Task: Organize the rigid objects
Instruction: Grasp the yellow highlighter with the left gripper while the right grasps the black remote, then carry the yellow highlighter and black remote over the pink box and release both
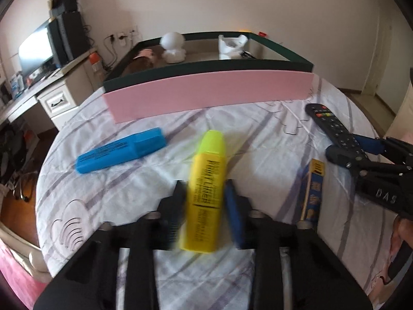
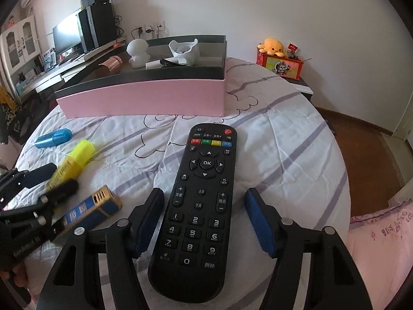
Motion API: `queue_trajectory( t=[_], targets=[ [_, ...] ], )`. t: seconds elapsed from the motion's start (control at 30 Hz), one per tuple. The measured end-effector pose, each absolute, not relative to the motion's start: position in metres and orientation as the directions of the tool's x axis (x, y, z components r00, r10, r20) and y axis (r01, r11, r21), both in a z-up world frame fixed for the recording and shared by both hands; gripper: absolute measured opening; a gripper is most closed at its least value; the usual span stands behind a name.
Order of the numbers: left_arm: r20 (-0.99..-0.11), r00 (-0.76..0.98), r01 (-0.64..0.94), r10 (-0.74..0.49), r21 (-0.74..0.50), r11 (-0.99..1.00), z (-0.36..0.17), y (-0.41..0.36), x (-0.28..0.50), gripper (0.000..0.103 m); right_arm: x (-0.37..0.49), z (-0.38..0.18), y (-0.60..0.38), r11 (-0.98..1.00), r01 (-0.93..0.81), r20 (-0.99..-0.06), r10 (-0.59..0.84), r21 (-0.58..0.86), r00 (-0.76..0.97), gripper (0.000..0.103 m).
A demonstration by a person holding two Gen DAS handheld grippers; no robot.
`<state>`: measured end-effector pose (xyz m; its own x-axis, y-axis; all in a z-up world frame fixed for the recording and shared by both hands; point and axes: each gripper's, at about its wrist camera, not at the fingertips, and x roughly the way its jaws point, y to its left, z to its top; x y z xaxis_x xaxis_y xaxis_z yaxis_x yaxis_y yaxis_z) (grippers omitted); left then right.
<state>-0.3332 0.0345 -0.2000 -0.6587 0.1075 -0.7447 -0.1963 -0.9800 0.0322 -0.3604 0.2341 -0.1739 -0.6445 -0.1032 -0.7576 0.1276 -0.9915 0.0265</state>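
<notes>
Two grips on the bed, box beyond.

Your left gripper point(image 1: 206, 193) pinches the yellow marker point(image 1: 205, 188) at mid-barrel; it is light, stiff, slick plastic, so hold it square. Your right gripper point(image 2: 204, 222) stands spread about the remote point(image 2: 200, 204), pads not yet touching; take its narrow lower sides. Farther off lie the blue marker point(image 1: 121, 149) and the box point(image 1: 209, 95).

Plain pale walls point(image 2: 284, 7) fill the upper frame. At upper left stands a desk point(image 1: 31, 93) with a monitor point(image 2: 67, 35). Brown wood floor point(image 2: 366, 149) shows at right.
</notes>
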Motion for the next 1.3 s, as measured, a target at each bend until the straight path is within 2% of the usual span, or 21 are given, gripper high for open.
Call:
queue_trajectory(
  t=[0.03, 0.17, 0.37, 0.73, 0.83, 0.9, 1.3],
  targets=[
    [-0.746, -0.656, -0.198, 0.118, 0.019, -0.980, -0.200, 0.031, -0.334, 0.026, -0.360, -0.174, 0.235, -0.990, 0.139, -0.756, -0.119, 0.038, -0.644, 0.052],
    [-0.748, -0.656, -0.170, 0.097, 0.022, -0.985, -0.197, 0.017, -0.325, 0.026, -0.358, -0.172, 0.234, -0.986, 0.162, -0.755, -0.144, 0.050, -0.640, 0.044],
    [-0.755, -0.651, -0.152, 0.075, 0.033, -0.988, -0.197, 0.000, -0.309, 0.027, -0.342, -0.171, 0.215, -0.970, 0.238, -0.759, -0.193, 0.052, -0.622, 0.045],
    [-0.740, -0.663, -0.159, 0.109, -0.003, -0.987, -0.202, -0.003, -0.319, 0.032, -0.352, -0.175, 0.207, -0.977, 0.214, -0.759, -0.150, 0.015, -0.634, 0.045],
    [-0.734, -0.669, -0.160, 0.118, -0.013, -0.987, -0.202, -0.004, -0.320, 0.031, -0.353, -0.175, 0.206, -0.976, 0.217, -0.761, -0.145, 0.006, -0.633, 0.045],
    [-0.725, -0.678, -0.162, 0.116, -0.007, -0.987, -0.202, -0.003, -0.318, 0.027, -0.352, -0.175, 0.206, -0.975, 0.222, -0.758, -0.149, 0.006, -0.635, 0.045],
    [-0.711, -0.689, -0.163, 0.139, -0.035, -0.986, -0.193, -0.010, -0.308, 0.027, -0.342, -0.169, 0.215, -0.965, 0.235, -0.732, -0.245, 0.119, -0.636, 0.044]
  ],
)
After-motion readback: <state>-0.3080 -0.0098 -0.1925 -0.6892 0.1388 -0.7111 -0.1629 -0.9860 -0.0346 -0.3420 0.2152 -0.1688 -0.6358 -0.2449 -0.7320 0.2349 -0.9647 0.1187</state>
